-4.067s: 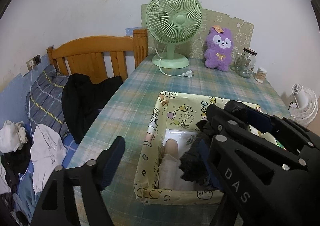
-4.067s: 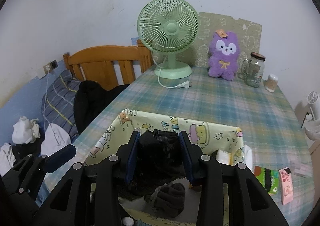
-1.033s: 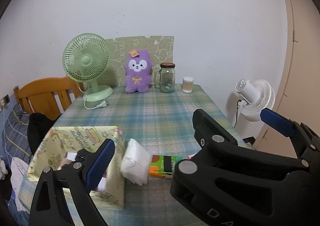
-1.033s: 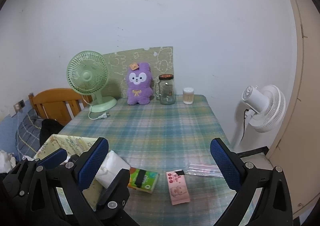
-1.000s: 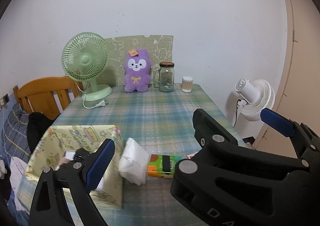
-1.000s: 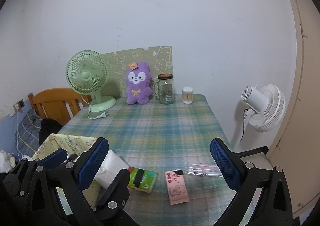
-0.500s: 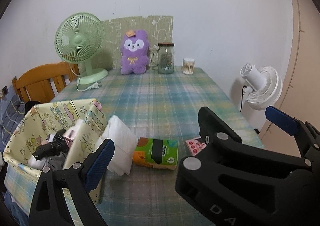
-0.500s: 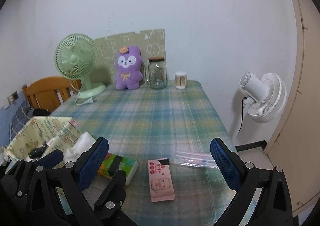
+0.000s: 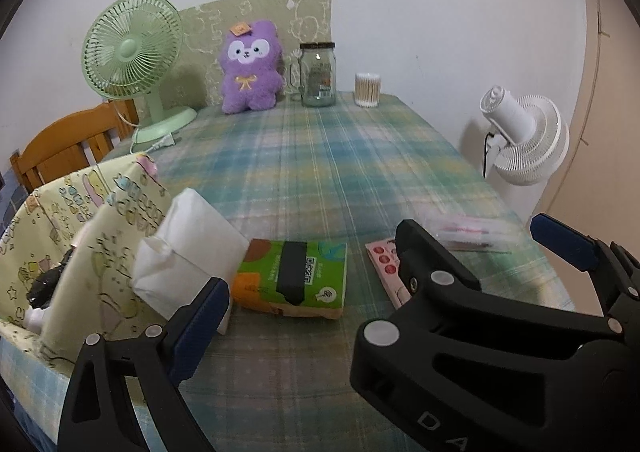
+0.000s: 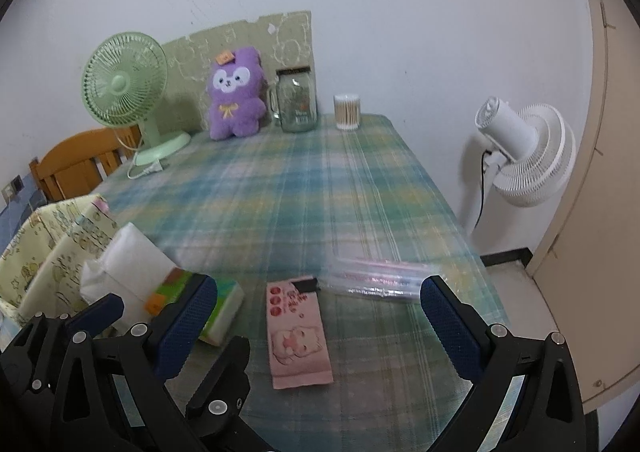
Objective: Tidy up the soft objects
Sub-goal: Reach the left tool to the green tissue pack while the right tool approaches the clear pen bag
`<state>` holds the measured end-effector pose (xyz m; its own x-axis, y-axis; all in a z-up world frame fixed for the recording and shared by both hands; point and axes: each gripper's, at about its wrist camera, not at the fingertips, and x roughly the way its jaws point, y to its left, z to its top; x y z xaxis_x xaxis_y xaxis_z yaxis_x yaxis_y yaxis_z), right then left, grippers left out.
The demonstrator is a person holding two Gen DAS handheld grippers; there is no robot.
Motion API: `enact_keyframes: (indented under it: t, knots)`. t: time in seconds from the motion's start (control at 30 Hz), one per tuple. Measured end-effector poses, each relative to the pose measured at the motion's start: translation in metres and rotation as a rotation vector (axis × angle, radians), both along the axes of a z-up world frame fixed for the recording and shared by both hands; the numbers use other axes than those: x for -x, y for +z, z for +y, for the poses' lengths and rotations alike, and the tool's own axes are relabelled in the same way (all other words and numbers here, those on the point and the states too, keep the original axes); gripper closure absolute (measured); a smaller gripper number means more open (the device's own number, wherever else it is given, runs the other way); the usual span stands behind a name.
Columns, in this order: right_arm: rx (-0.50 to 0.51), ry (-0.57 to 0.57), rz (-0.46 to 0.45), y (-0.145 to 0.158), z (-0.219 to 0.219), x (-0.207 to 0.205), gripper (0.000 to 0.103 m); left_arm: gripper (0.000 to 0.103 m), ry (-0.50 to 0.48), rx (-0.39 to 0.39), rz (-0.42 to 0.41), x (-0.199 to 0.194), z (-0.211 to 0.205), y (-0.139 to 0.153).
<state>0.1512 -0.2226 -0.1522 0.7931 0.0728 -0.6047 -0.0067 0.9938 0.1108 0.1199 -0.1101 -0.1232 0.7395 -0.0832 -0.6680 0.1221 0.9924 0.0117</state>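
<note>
A yellow patterned fabric bin [image 9: 96,220] stands at the table's left, with dark and white soft items inside. It also shows in the right wrist view [image 10: 48,236]. A white tissue pack [image 9: 188,248] leans on its side, next to a green-orange tissue pack [image 9: 292,276] and a pink tissue pack [image 10: 298,336]. A clear plastic packet [image 10: 376,278] lies to the right. My left gripper [image 9: 384,272] is open and empty above the tissue packs. My right gripper [image 10: 320,312] is open and empty over the pink pack.
At the table's far end stand a green desk fan [image 9: 132,52], a purple plush toy [image 9: 250,68], a glass jar [image 9: 318,74] and a cotton swab box [image 9: 367,89]. A white floor fan [image 10: 524,156] stands right of the table. A wooden bed headboard [image 9: 68,148] is at left.
Both grippers have moved lower and closer to the table's near end, so the tissue packs look larger. Four seconds ago my right gripper held a dark cloth over the bin; it is now empty.
</note>
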Motion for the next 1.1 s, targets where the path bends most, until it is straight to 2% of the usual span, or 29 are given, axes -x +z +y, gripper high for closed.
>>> enact_keyframes:
  t: [0.13, 0.37, 0.73, 0.9, 1.1]
  knots:
    - [0.002, 0.008, 0.035, -0.010, 0.000, -0.007, 0.000, 0.006, -0.006, -0.015, 0.024, -0.006, -0.002, -0.007]
    - [0.016, -0.006, 0.041, -0.011, -0.003, -0.016, 0.000, 0.006, -0.010, -0.009, 0.049, -0.017, -0.005, -0.010]
    - [0.003, -0.009, 0.031, 0.000, -0.015, -0.043, 0.000, 0.006, -0.012, -0.011, 0.030, -0.043, -0.016, 0.002]
    - [0.054, 0.013, 0.041, -0.006, -0.013, -0.055, 0.000, 0.006, -0.017, -0.009, 0.071, -0.054, -0.019, -0.007]
    - [0.028, 0.019, 0.079, -0.020, -0.016, -0.066, 0.000, 0.006, -0.011, -0.012, 0.112, -0.062, -0.021, -0.018]
